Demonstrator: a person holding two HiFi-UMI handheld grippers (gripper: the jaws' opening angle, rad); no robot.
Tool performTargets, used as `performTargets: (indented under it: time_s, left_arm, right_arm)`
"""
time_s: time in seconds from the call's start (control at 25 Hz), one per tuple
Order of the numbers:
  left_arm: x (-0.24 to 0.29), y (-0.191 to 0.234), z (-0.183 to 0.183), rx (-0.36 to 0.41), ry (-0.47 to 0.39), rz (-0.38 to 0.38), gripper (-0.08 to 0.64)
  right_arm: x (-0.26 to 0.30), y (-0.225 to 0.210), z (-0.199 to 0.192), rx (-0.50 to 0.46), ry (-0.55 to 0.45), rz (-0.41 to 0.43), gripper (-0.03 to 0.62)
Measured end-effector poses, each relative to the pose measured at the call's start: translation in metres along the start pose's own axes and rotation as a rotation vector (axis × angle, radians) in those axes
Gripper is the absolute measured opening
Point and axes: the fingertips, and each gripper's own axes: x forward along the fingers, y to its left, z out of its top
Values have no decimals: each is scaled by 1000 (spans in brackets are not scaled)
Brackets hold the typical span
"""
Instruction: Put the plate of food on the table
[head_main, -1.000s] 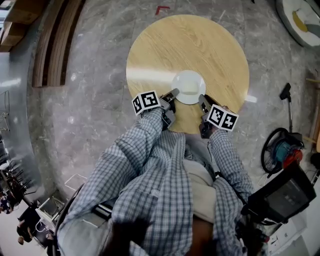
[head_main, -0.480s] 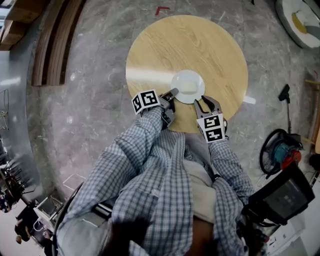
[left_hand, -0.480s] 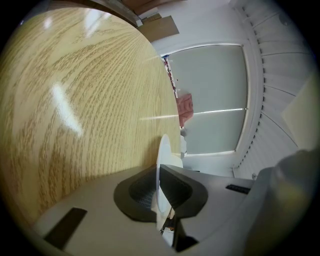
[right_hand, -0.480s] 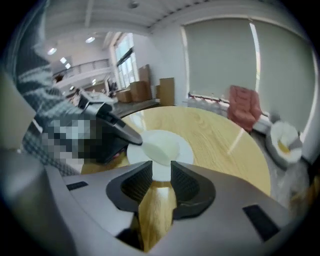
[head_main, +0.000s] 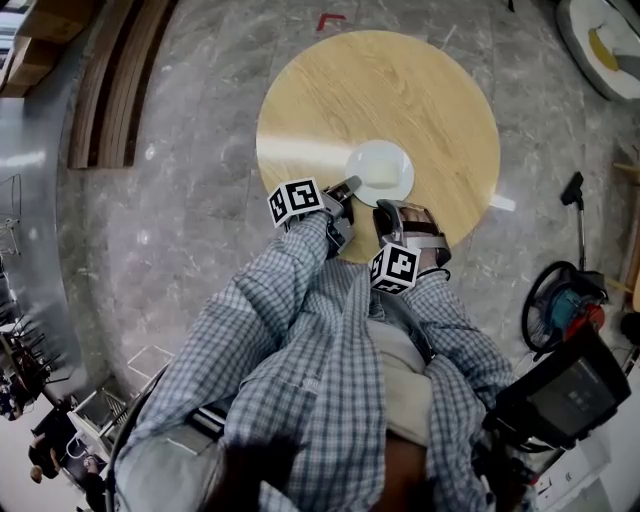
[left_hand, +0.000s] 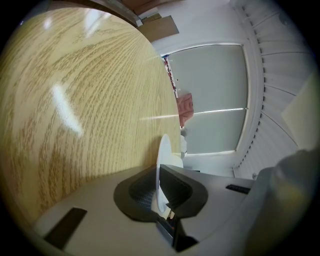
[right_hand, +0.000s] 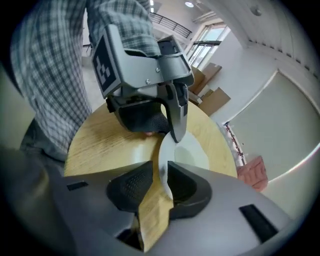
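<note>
A white plate (head_main: 385, 160) lies on the round wooden table (head_main: 400, 80), near its front edge. What it carries cannot be made out. My left gripper (head_main: 347, 188) is shut on the plate's left rim; in the left gripper view the rim (left_hand: 162, 155) stands pinched between the jaws (left_hand: 159, 187). My right gripper (head_main: 385, 210) sits at the plate's near rim. In the right gripper view the rim (right_hand: 162, 167) runs between its jaws (right_hand: 160, 172), which stand open with bare wood (right_hand: 110, 145) showing beside it. The left gripper (right_hand: 167, 134) shows opposite, across the plate (right_hand: 192, 150).
The person's checked sleeves and torso press close to the table's front edge. A small white piece (head_main: 502, 202) juts from the table's right edge. On the marble floor lie a red-and-black tool (head_main: 560, 295) at right and wooden planks (head_main: 110, 90) at upper left.
The right gripper has left the plate's right rim and swung round leftward to its near rim, opening on the way. The left gripper and the plate have barely moved.
</note>
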Motion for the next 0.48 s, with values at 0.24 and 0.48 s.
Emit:
performTargets:
  time_s: [0.24, 0.48]
  left_arm:
    - [2, 0, -3, 13, 14, -5, 19]
    - [4, -4, -5, 17, 54, -45, 20]
  right_arm:
    - [2, -1, -2, -81, 38, 3, 48]
    - [1, -4, -7, -64, 70, -3, 44]
